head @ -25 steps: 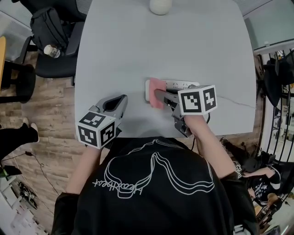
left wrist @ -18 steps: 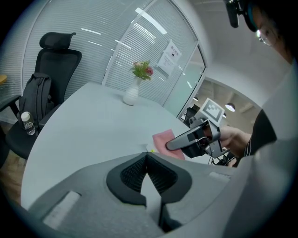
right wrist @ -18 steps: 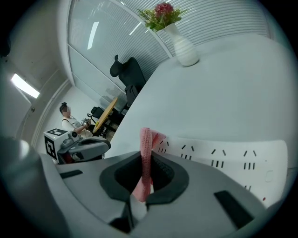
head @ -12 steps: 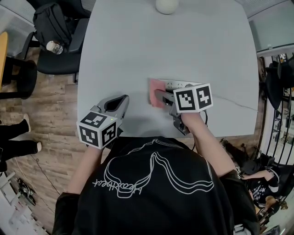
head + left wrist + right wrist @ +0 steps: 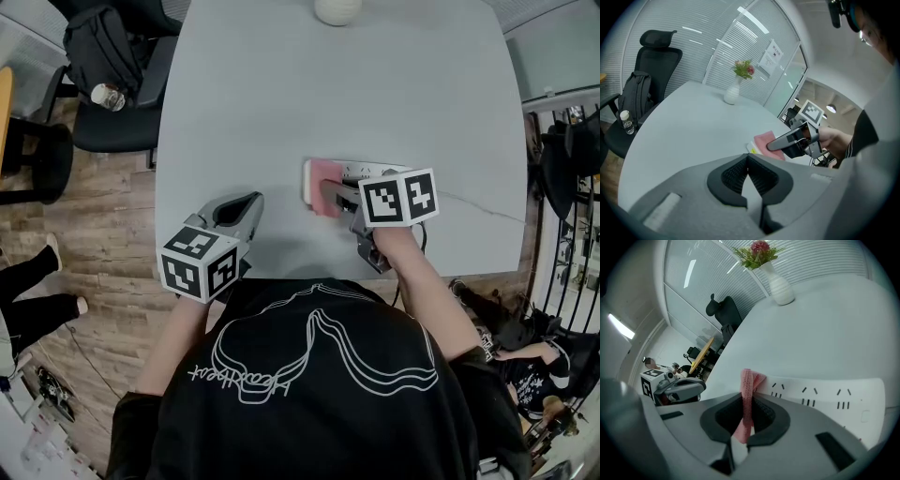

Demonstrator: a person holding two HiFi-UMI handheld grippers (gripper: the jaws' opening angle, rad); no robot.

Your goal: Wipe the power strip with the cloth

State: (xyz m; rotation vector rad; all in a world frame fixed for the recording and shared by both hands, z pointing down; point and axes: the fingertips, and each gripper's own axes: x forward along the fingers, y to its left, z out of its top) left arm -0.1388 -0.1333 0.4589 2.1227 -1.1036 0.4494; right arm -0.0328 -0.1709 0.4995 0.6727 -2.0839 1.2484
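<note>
A white power strip (image 5: pixel 361 172) (image 5: pixel 825 397) lies on the grey table near its front edge. A pink cloth (image 5: pixel 324 182) (image 5: pixel 747 401) (image 5: pixel 769 143) covers the strip's left end. My right gripper (image 5: pixel 328 195) (image 5: pixel 746 420) is shut on the cloth and holds it down on the strip. My left gripper (image 5: pixel 239 208) (image 5: pixel 749 176) rests shut and empty over the table's front left, well apart from the strip.
A white vase (image 5: pixel 337 9) (image 5: pixel 779 288) with flowers stands at the table's far edge. A black office chair with a backpack (image 5: pixel 98 56) and a bottle (image 5: pixel 108 97) stands left of the table. The strip's cable (image 5: pixel 478 208) runs right across the table (image 5: pixel 281 103).
My right gripper slid the pink cloth slightly right and back along the strip's left end. The left gripper stayed put.
</note>
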